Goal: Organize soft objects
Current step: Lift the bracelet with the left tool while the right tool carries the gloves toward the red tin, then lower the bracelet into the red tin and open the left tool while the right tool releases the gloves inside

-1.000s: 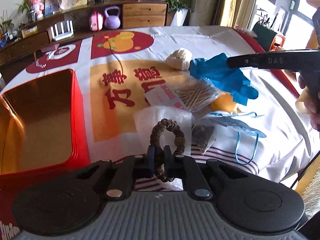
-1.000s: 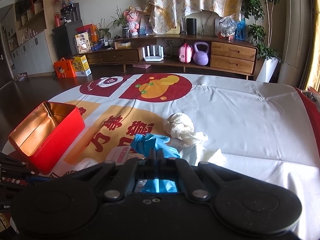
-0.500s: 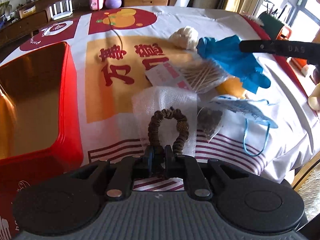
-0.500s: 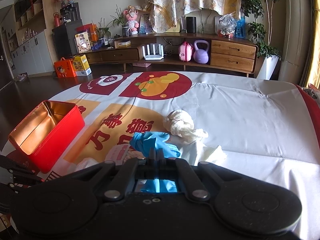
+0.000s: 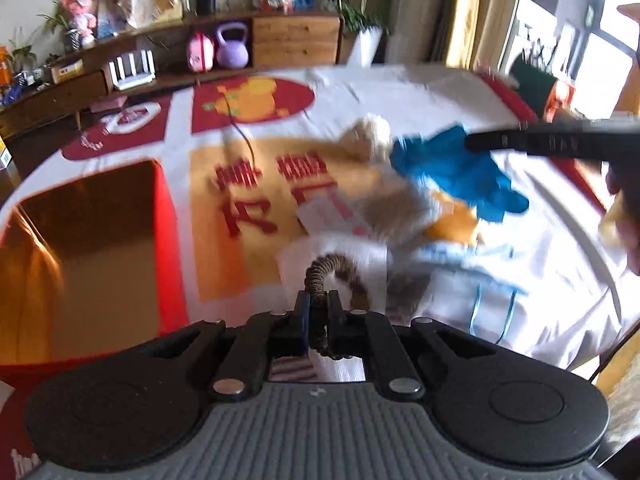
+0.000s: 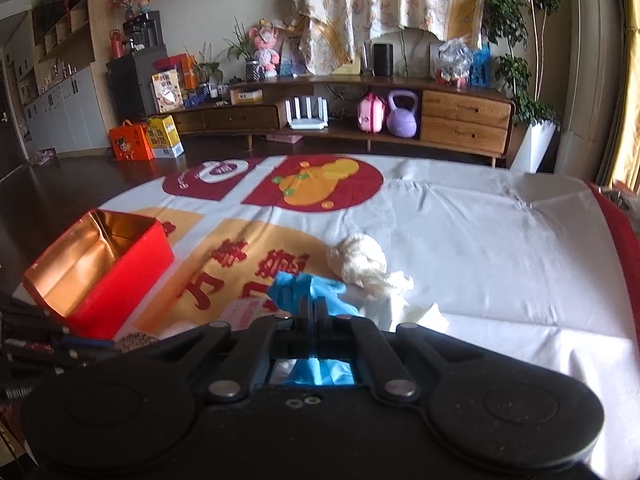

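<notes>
Since a second ago the left gripper (image 5: 319, 304) has tipped the brown coiled hair tie (image 5: 320, 276) up: the loop then lay flat ahead of the fingertips, and now only its near side stands between them, with the far side arching off to the right, blurred. The jaws are closed tight on the tie's near strand, which runs down between the two black fingers. Under the tie lies a white gauze square (image 5: 340, 252), close to the near edge of the tablecloth (image 5: 420, 96).

The right gripper (image 6: 314, 308) has kept its place. Its jaws are fully shut, and a blue glove (image 6: 304, 286) lies bunched just beyond and beneath its fingertips; whether any of the glove is pinched between them cannot be told. In the left wrist view the same gripper reaches in from the right edge of the cloth, its tip over the glove.

Past the glove, toward the middle of the cloth, sits a cream wad of cloth (image 6: 360, 260), touching the glove's far side. A pink-and-white packet (image 5: 328, 212) lies between the gauze and the glove, with a blurred tan bundle beside it. A pale blue face mask (image 5: 468, 256) with a looped strap lies near the cloth's near right edge.

An open red tin (image 6: 120, 276) with a gold inside stands at the left edge of the cloth, well apart from the other things.
</notes>
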### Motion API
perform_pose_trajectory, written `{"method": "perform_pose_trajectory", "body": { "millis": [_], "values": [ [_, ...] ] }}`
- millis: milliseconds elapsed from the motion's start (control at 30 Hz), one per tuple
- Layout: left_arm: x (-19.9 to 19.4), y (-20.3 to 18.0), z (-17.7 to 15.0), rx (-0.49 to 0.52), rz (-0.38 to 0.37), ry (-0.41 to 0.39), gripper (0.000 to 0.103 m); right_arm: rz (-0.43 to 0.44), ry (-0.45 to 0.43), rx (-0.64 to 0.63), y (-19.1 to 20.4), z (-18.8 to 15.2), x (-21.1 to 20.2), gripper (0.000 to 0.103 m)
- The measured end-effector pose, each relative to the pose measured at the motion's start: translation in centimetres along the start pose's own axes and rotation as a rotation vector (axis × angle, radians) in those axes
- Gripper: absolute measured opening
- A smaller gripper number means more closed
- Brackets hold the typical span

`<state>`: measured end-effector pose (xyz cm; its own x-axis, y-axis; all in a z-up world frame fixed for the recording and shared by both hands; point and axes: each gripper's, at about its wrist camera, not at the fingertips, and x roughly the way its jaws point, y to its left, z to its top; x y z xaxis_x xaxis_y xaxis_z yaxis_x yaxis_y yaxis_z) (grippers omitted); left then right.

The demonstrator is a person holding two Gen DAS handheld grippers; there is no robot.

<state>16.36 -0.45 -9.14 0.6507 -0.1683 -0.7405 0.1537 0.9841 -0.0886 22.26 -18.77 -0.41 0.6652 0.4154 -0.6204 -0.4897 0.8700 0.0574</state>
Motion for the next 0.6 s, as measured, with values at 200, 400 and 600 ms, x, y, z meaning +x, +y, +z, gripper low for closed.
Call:
{"method": "perform_pose_trajectory", "body": {
  "millis": [200,400,600],
  "values": [
    [-2.7,2.2,2.2,-0.081,-0.002,-0.057,0.007,0.022,-0.048,-0.028,1.5,2.1,-2.1,0.000],
    [-5.2,4.1,3.9,-0.119,-0.007,-0.114,0.007,0.085,-0.082,-0.047,3.8,4.3,-3.7,0.000],
    [-6.7,7.0,4.6,-0.145,0.037,-0.140,0.007,0.160,-0.089,-0.102,7.7,6.3,-3.5,0.000]
  ]
}}
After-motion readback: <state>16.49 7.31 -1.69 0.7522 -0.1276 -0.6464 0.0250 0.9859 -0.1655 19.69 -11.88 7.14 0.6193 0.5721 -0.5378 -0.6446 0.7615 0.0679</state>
